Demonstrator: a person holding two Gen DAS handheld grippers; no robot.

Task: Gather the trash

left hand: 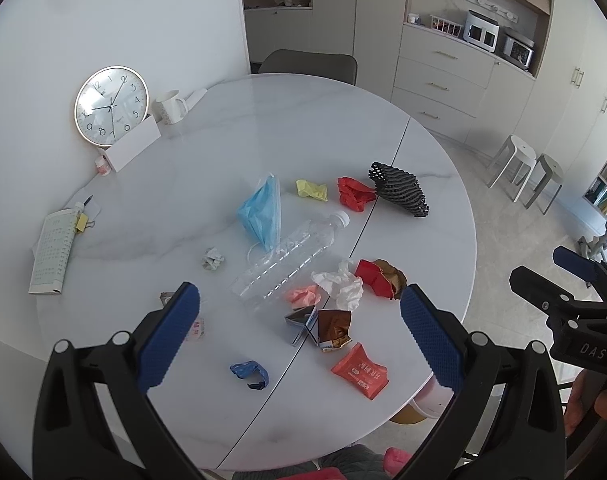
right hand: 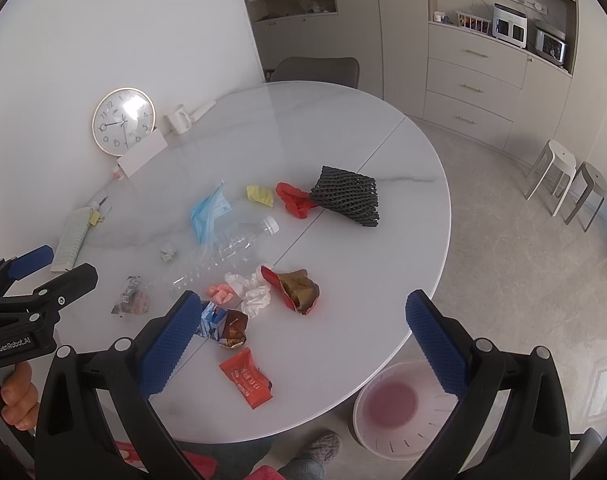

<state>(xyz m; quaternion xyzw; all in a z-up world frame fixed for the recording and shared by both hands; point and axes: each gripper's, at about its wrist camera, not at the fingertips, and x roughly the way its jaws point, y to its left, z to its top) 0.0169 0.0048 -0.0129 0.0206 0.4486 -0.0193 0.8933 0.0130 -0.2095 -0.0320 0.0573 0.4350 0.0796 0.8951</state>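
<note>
Lying scattered over the near half of the round white marble table point(left hand: 263, 120) is the trash: a clear plastic bottle point(left hand: 289, 258) on its side with its white cap pointing away, a blue face mask point(left hand: 261, 216) touching the bottle's far side, and a small grey paper wad point(left hand: 213, 259) to the left of them. Nearer the table's edge sit a crumpled white tissue point(left hand: 341, 286), a pink scrap point(left hand: 303, 295) just beside it, a torn red-and-gold wrapper point(left hand: 379, 278), a brown foil wrapper point(left hand: 333, 328), an orange-red sachet point(left hand: 360, 371) and a twisted blue scrap point(left hand: 249, 374). Farther back lie a yellow paper ball point(left hand: 311, 190), a red crumpled wrapper point(left hand: 353, 194) and a black foam net sleeve point(left hand: 399, 189), the last two touching.

Both tools hang above the near edge, holding nothing. The left gripper point(left hand: 299, 336) has its blue pads spread wide; the right gripper point(right hand: 303, 340) is spread just as wide over the sachet and foil wrapper.

A white bin with a pink liner point(right hand: 395, 410) stands on the floor just beside the table, below the right gripper. Against the wall rest a wall clock point(left hand: 111, 106), a white mug point(left hand: 170, 107) and a booklet point(left hand: 53, 256).
</note>
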